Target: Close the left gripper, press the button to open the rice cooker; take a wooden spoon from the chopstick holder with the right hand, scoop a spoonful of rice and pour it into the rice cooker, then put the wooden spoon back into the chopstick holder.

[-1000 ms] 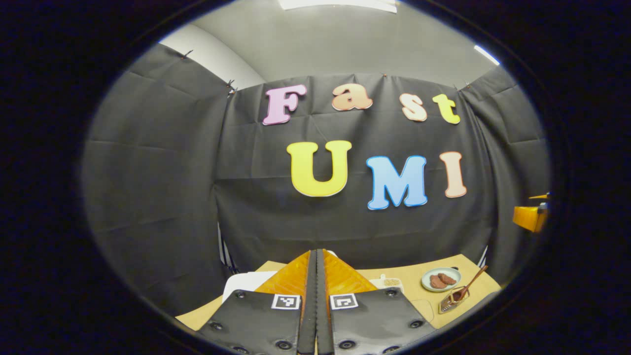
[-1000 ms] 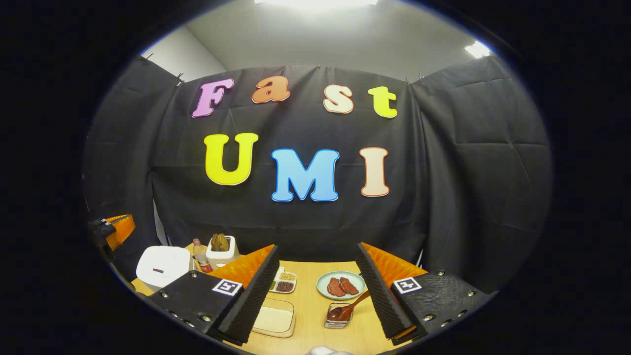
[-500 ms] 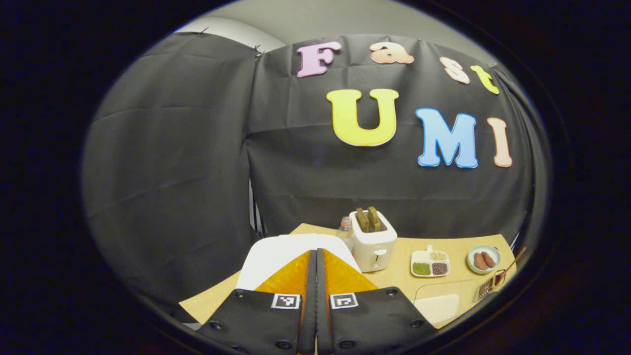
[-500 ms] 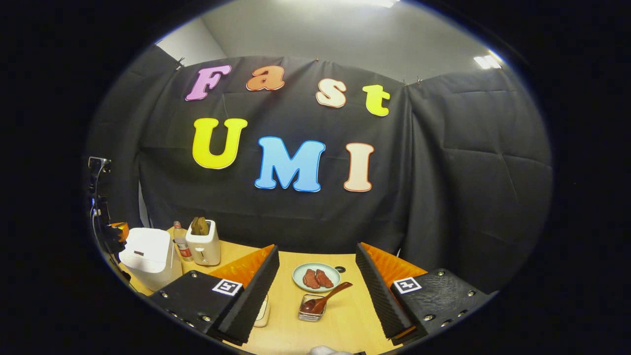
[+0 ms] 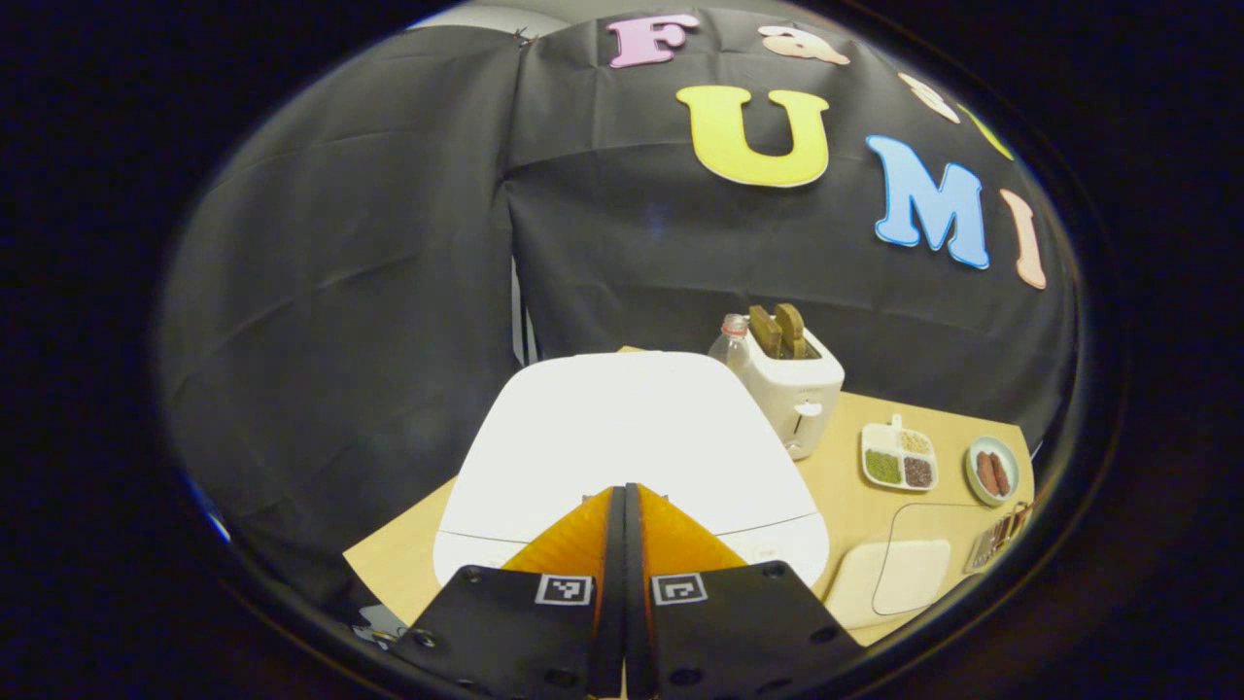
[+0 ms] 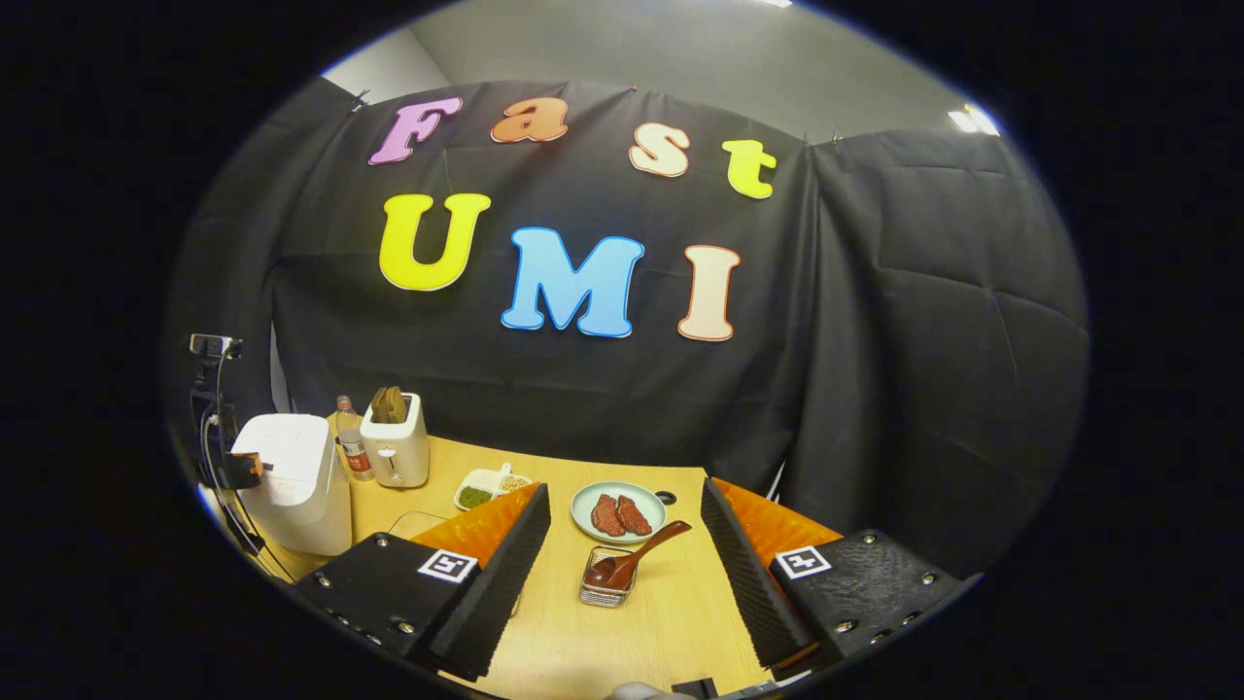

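Left tool (image 5: 624,496): the two fingers pressed flat together, nothing between them, tips over the front edge of the one white rice cooker (image 5: 622,437), whose lid is down; contact with it cannot be told. Right tool (image 6: 625,515): fingers spread wide and empty, held above the tabletop (image 6: 671,612), with the chopstick holder (image 6: 604,583) straight ahead between them and clear of both. One wooden spoon (image 6: 637,559) sits bowl-down in that holder, handle leaning up and to the right toward the plate. In the right gripper view the rice cooker stands at the far left edge of the tabletop, well apart from the holder. Other items, one of each: a white toaster (image 5: 789,389) holding two brown slices, just beside the cooker; a clear bottle (image 5: 729,340) between cooker and toaster; a divided dish (image 5: 899,457) with grains in its compartments; a round plate (image 6: 617,510) carrying two reddish pieces, just behind the holder; a shallow clear tray (image 5: 899,583) with a white fill, near the cooker's front corner. In the left gripper view the closed fingers cover the middle of the cooker's front rim, so the button is hidden
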`<state>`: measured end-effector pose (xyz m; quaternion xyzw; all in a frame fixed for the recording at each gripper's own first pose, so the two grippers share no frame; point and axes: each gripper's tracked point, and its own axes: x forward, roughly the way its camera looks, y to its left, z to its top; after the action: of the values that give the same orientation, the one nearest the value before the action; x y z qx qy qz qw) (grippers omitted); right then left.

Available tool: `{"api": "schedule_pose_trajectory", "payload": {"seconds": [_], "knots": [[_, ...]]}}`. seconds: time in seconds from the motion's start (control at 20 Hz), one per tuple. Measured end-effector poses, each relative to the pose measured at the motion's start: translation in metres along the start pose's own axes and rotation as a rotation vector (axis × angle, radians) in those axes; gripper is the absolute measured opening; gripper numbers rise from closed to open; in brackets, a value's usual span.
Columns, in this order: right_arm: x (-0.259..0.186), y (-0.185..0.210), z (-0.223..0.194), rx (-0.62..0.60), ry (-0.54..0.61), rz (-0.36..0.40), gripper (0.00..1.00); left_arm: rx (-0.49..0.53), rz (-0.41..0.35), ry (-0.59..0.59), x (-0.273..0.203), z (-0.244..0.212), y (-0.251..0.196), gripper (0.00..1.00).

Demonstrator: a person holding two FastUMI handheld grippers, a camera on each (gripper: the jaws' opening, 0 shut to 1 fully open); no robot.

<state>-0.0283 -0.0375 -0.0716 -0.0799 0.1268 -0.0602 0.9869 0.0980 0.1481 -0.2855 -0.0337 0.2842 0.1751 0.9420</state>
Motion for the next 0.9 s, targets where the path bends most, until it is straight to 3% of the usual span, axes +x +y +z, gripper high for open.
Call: {"api": "schedule_pose_trajectory", "payload": {"seconds": [0.6, 0.7, 0.8, 0.9], "knots": [[0.005, 0.013, -0.008, 0.015, 0.010, 0.032, 0.96, 0.055, -0.015, -0.009, 0.004, 0.007, -0.001, 0.08], [0.004, 0.012, -0.006, 0.019, -0.007, 0.028, 0.96, 0.110, -0.009, -0.158, -0.013, 0.049, 0.002, 0.09], [0.003, 0.012, -0.002, 0.026, -0.028, 0.026, 0.96, 0.158, 0.000, -0.387, -0.049, 0.116, 0.000, 0.08], [0.000, 0.021, 0.006, 0.047, -0.064, 0.054, 0.96, 0.147, -0.062, -0.553, -0.100, 0.165, -0.019, 0.08]]}}
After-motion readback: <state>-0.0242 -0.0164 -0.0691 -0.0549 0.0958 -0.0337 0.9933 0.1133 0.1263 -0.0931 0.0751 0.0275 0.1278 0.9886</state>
